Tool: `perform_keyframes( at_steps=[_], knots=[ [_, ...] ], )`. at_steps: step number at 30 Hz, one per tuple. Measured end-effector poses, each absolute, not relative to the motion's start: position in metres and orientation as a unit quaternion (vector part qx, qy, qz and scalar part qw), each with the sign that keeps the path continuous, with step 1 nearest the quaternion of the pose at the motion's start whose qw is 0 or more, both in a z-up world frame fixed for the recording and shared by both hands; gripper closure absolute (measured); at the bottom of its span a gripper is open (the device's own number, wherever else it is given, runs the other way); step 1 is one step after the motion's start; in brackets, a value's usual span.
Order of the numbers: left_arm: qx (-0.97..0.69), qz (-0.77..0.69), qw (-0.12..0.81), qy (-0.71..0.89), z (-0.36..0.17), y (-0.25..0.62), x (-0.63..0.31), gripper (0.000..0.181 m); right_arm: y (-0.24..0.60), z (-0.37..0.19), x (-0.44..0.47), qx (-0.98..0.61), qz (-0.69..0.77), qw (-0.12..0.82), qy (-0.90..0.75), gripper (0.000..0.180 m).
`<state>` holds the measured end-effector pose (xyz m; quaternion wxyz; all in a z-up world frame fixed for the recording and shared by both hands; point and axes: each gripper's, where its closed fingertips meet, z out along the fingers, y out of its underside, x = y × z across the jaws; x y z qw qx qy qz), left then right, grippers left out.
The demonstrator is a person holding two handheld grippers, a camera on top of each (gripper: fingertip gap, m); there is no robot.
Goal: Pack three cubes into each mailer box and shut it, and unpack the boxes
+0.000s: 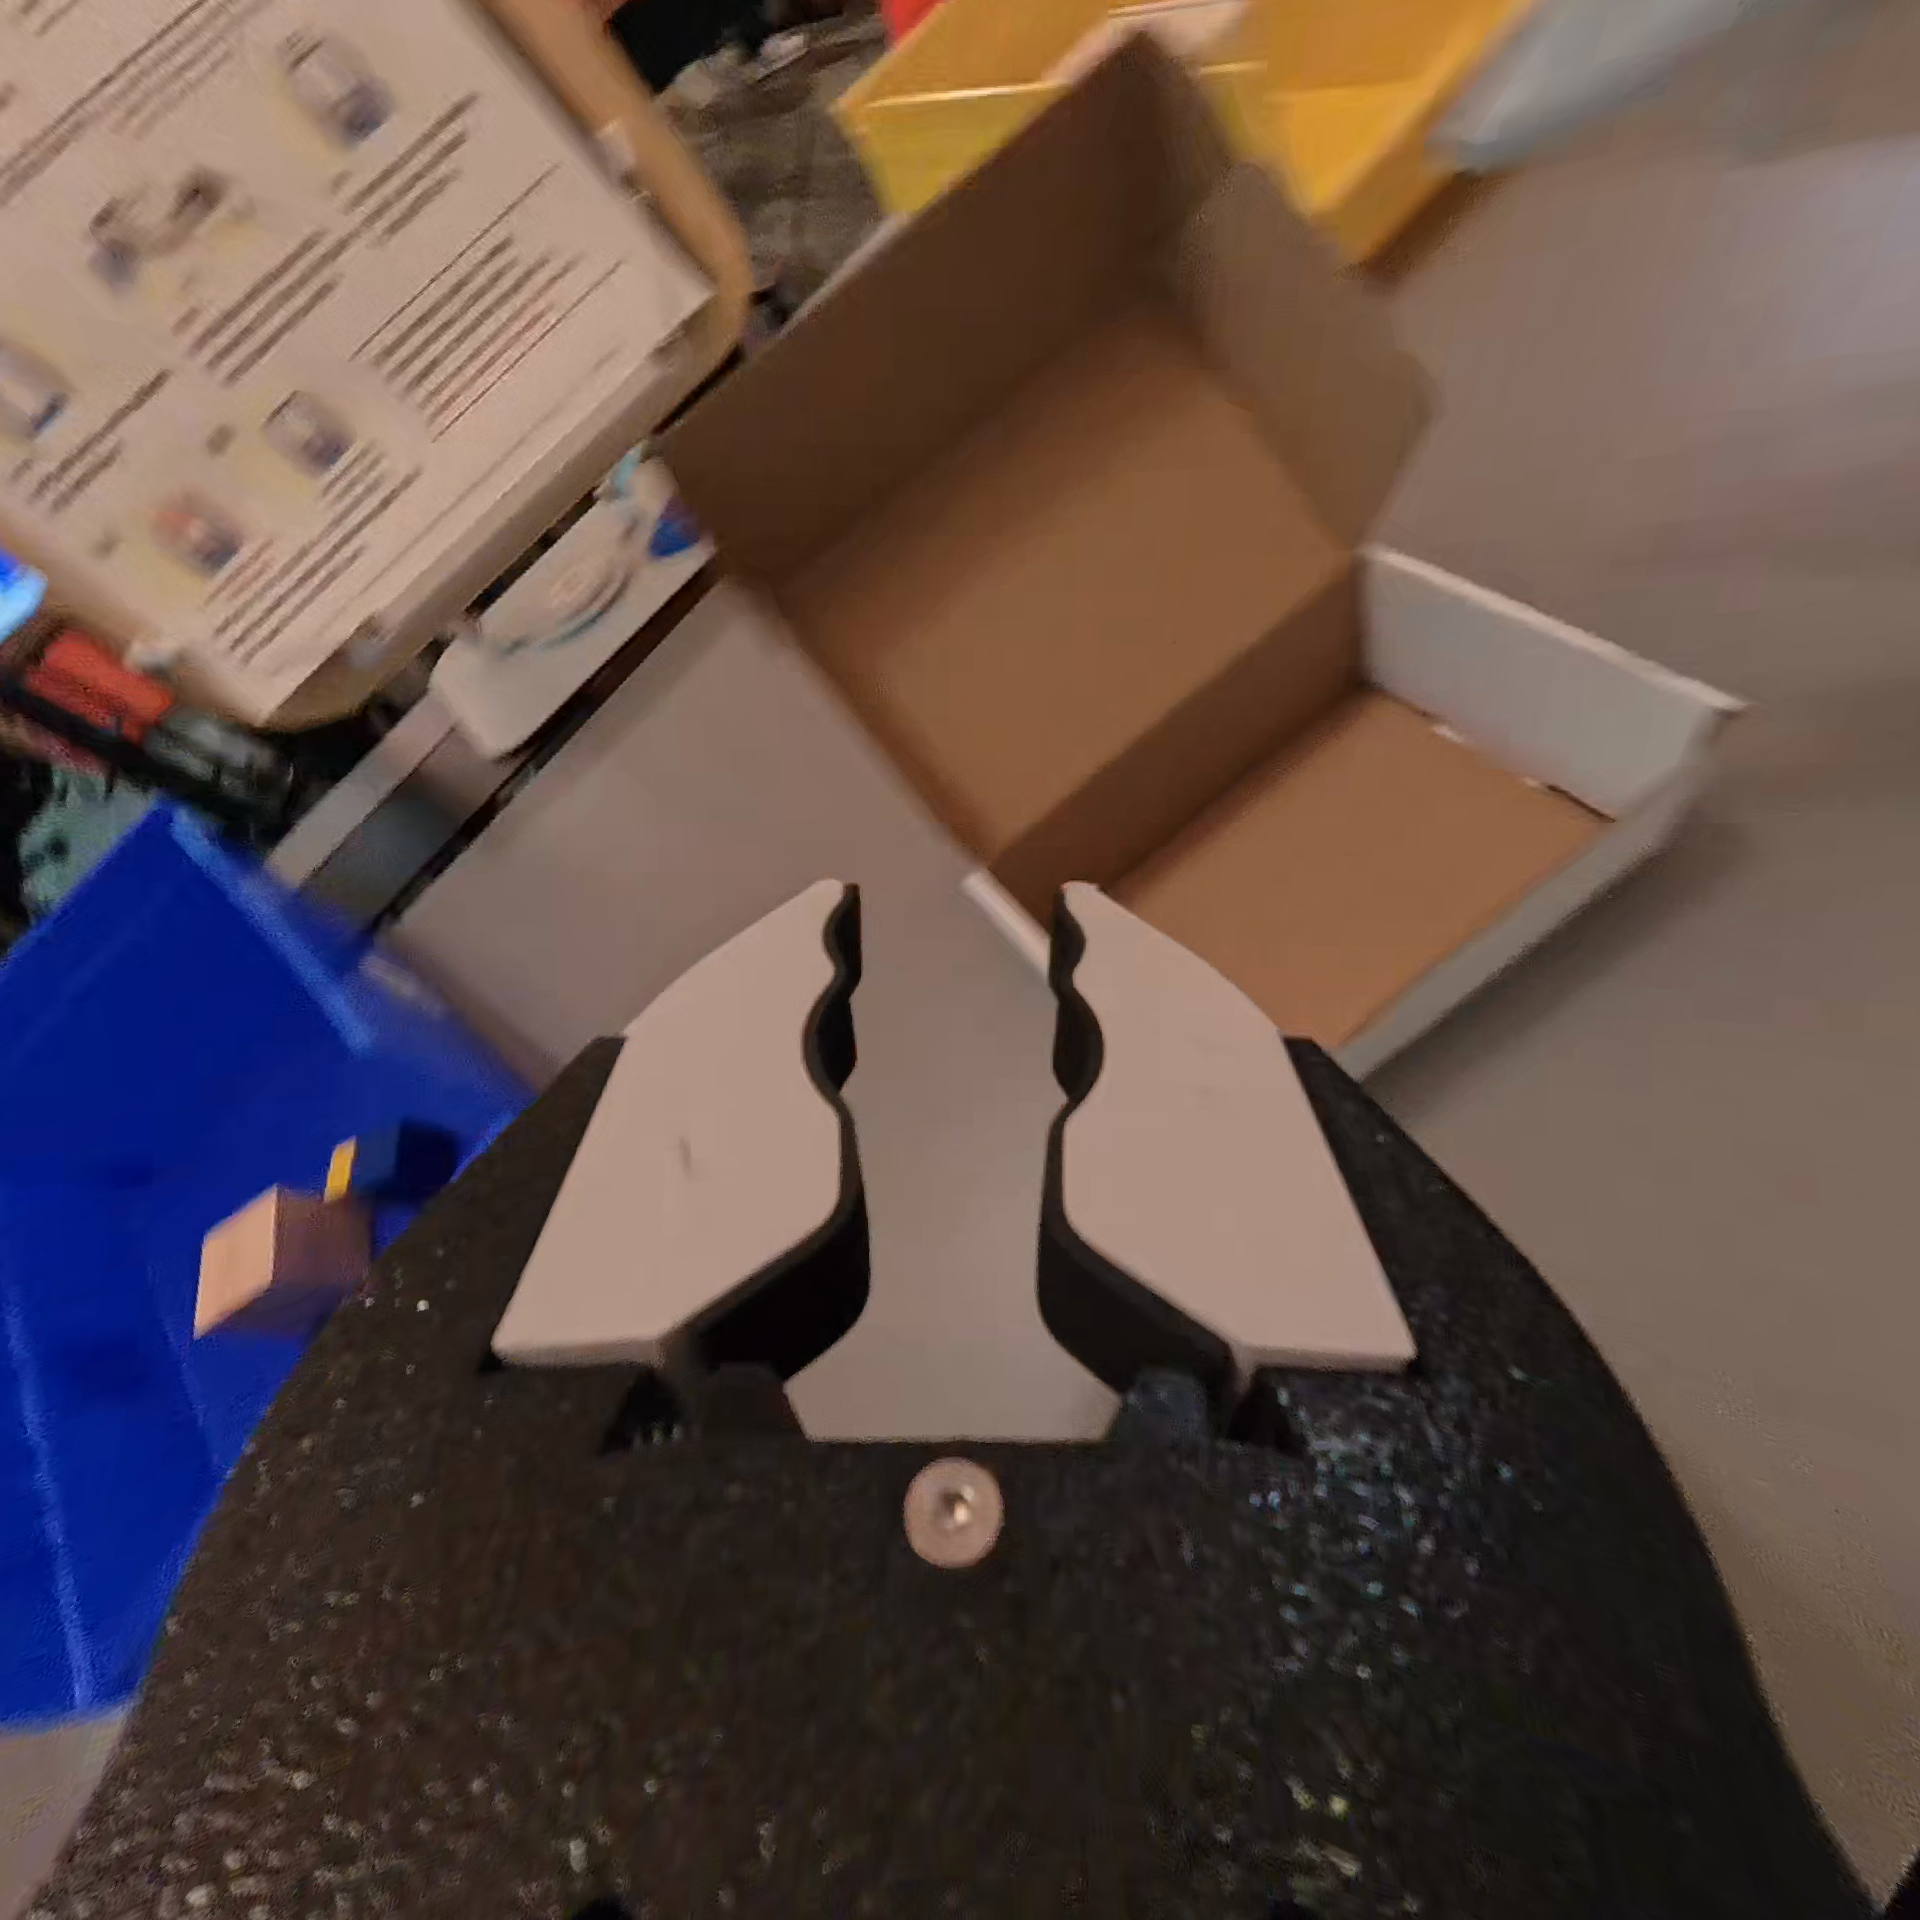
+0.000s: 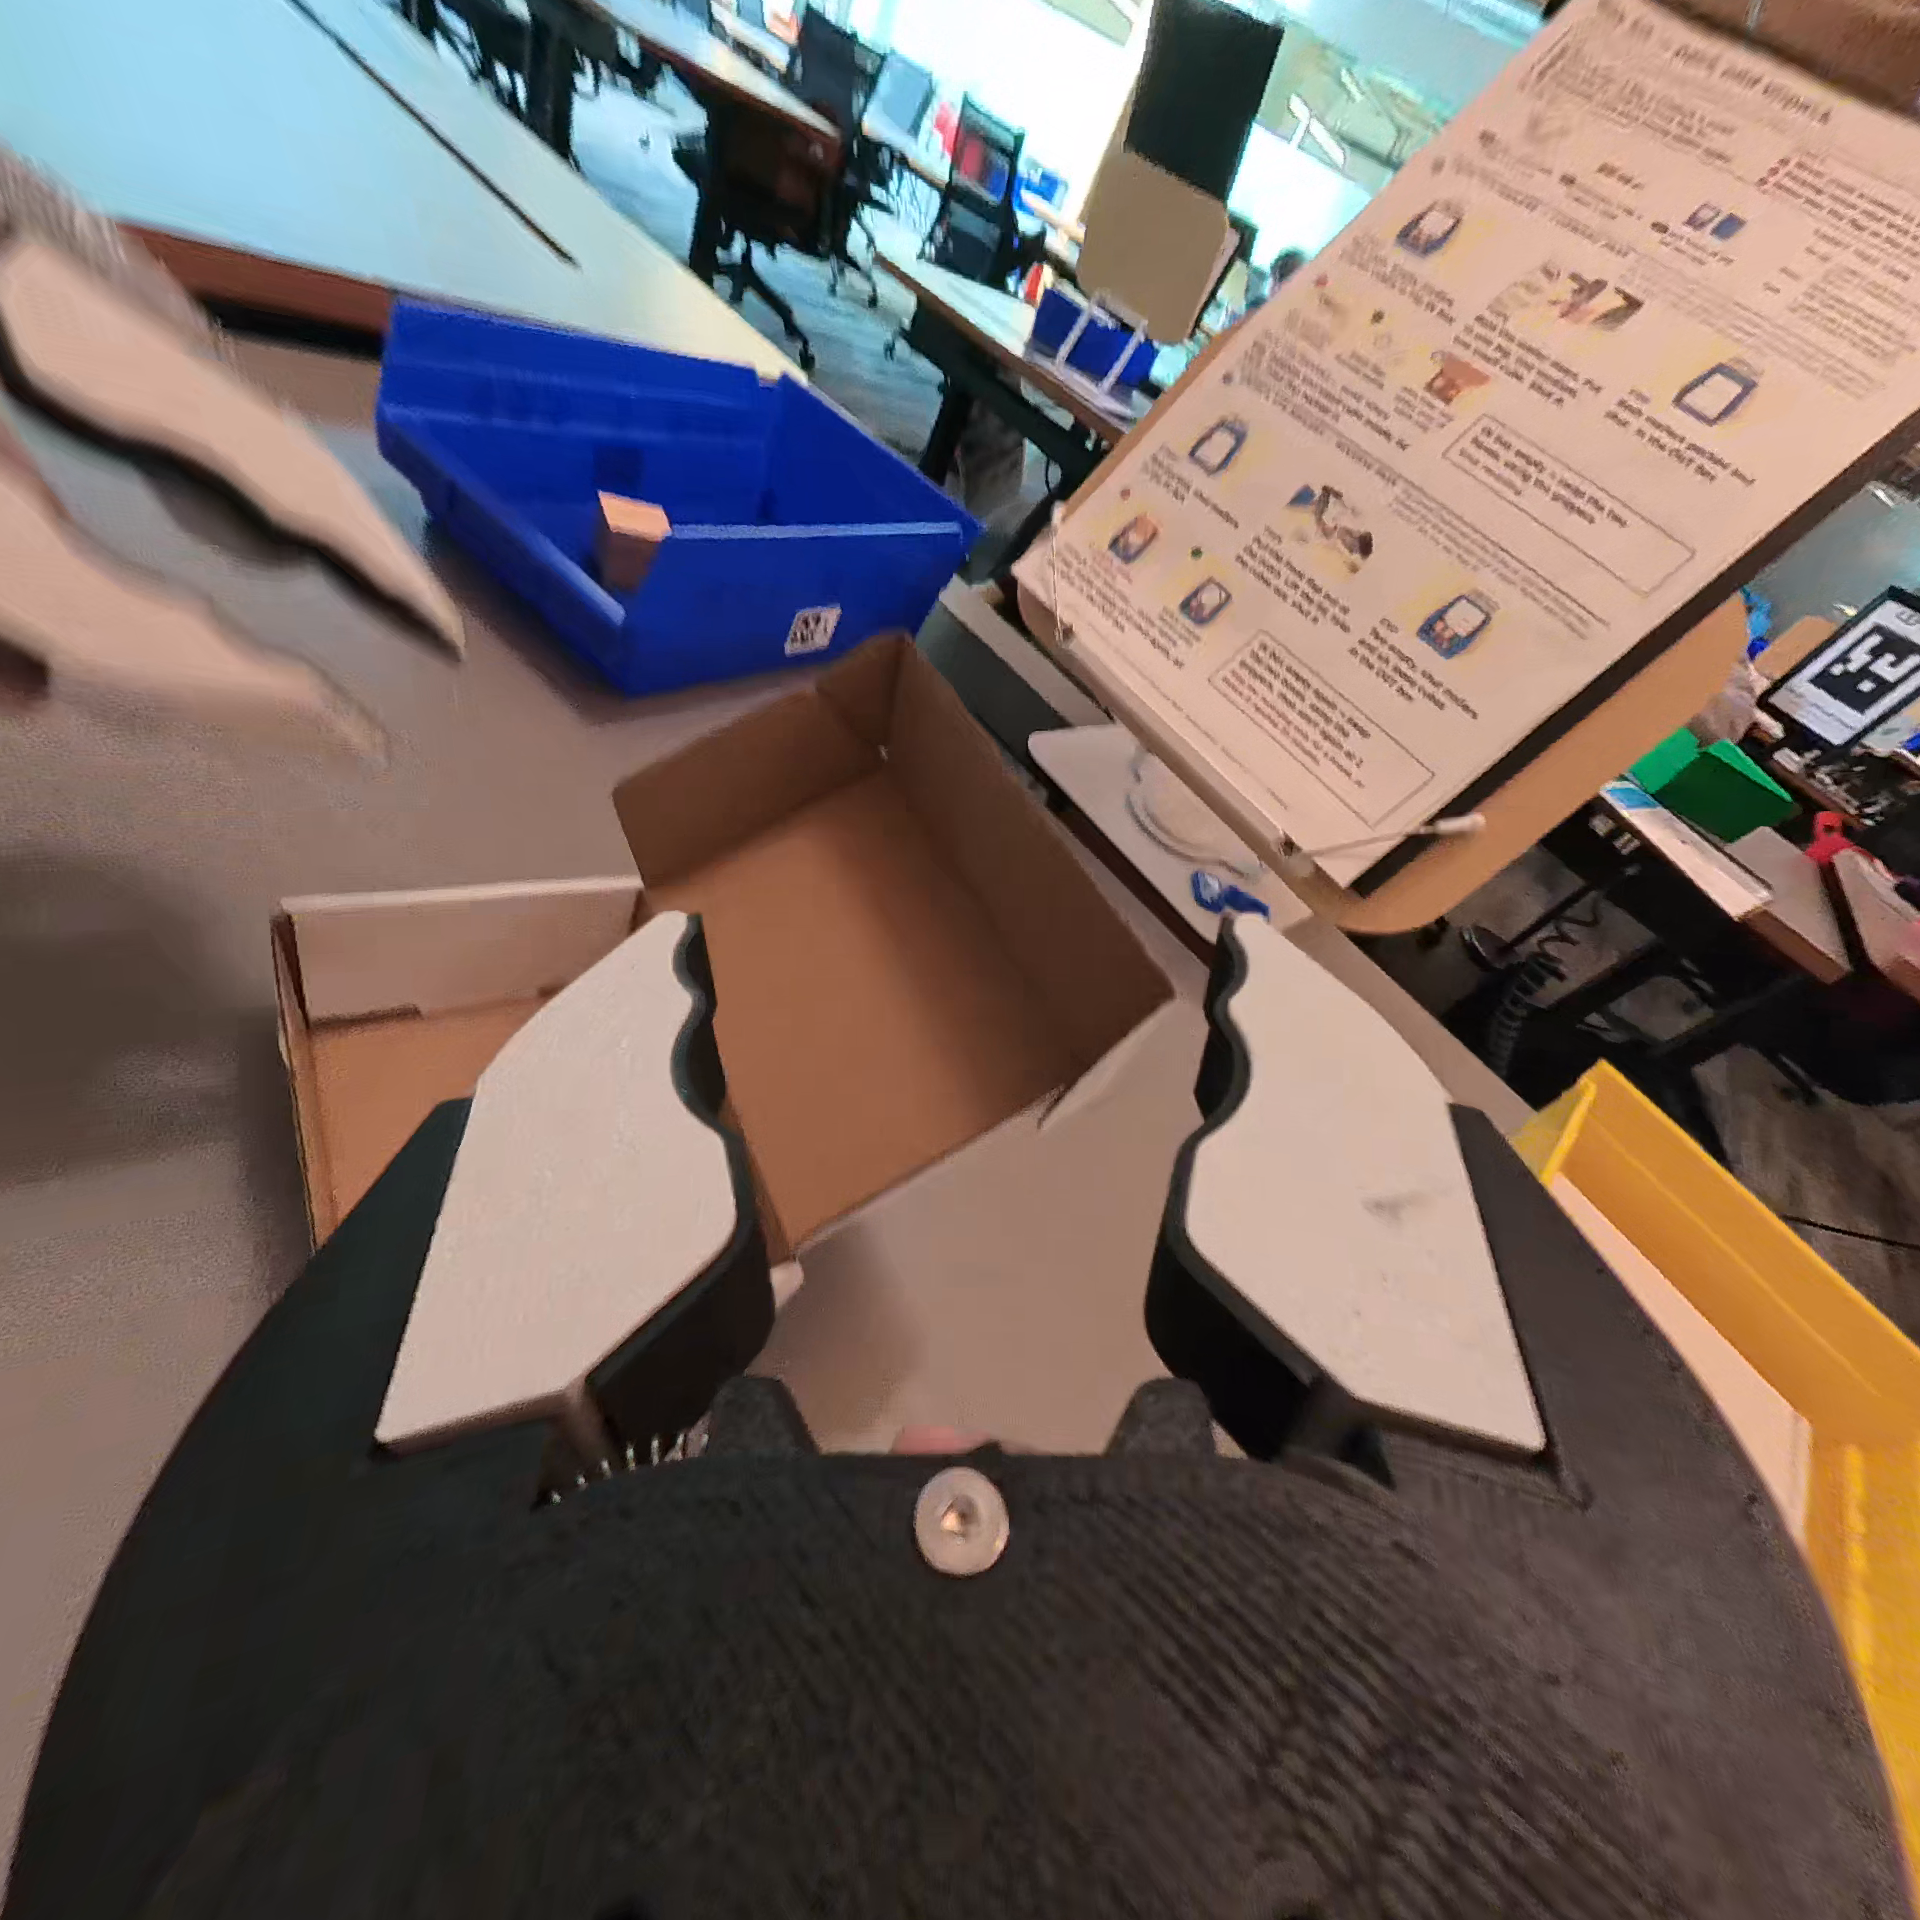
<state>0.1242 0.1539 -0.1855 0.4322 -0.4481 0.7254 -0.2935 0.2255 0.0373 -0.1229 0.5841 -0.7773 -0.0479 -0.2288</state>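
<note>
An open white mailer box with a brown inside lies on the grey table; its lid [image 1: 1081, 540] stands up and its tray [image 1: 1351, 894] shows no cubes. My left gripper [image 1: 956, 904] is open and empty, hovering just short of the box's near-left corner. A wooden cube [image 1: 272, 1262] and a blue and yellow cube [image 1: 387, 1153] lie in the blue bin [image 1: 156, 1039] to the left. In the right wrist view my right gripper [image 2: 958, 935] is wide open and empty over the box lid [image 2: 883, 935]; its left finger hides part of the tray [image 2: 405, 1070]. The left gripper's fingers [image 2: 208, 457] show blurred at upper left.
The blue bin [image 2: 727, 613] with a wooden cube [image 2: 631, 540] stands beyond the box. Yellow bins sit behind the box [image 1: 977, 114] and at my right [image 2: 1714, 1299]. A tilted instruction board [image 2: 1455, 468] on a stand overhangs the table's far edge [image 1: 312, 312]. My left gripper is the nearer one to the wooden cube [image 1: 272, 1262]: about 30 cm, against 45 cm. It turns up in the right wrist view [image 2: 622, 528] as well.
</note>
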Motion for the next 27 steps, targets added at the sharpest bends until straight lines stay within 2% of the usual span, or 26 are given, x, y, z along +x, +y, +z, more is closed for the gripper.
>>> perform_keyframes(
  at_steps=[2,5,7,10,13,18,24,27],
  knots=[
    [-0.519,-0.313,0.434,0.666,-0.177,0.199,0.122,0.137,0.03,-0.134,0.229,-0.785,-0.238,0.571,-0.047,0.085],
    [-0.605,-0.321,0.429,0.589,-0.166,0.273,0.121,0.133,0.025,-0.142,0.232,-0.782,-0.223,0.581,-0.033,0.084],
    [-0.647,-0.28,0.404,0.583,-0.17,0.323,0.123,0.124,0.024,-0.144,0.236,-0.779,-0.211,0.59,-0.021,0.084],
    [-0.709,-0.171,0.312,0.609,-0.198,0.39,0.124,0.106,0.02,-0.149,0.24,-0.792,-0.215,0.571,-0.024,0.084],
    [-0.737,-0.083,0.262,0.618,-0.217,0.447,0.131,0.108,0.019,-0.148,0.238,-0.795,-0.223,0.563,-0.04,0.086],
    [-0.766,-0.06,0.133,0.626,-0.254,0.475,0.145,0.104,0.024,-0.149,0.234,-0.795,-0.211,0.565,-0.054,0.088],
    [-0.769,-0.04,0.088,0.632,-0.289,0.484,0.166,0.095,0.028,-0.159,0.22,-0.805,-0.182,0.558,-0.084,0.085],
    [-0.775,-0.013,0.099,0.624,-0.301,0.496,0.169,0.1,0.024,-0.164,0.214,-0.813,-0.171,0.548,-0.094,0.084]
  ],
)
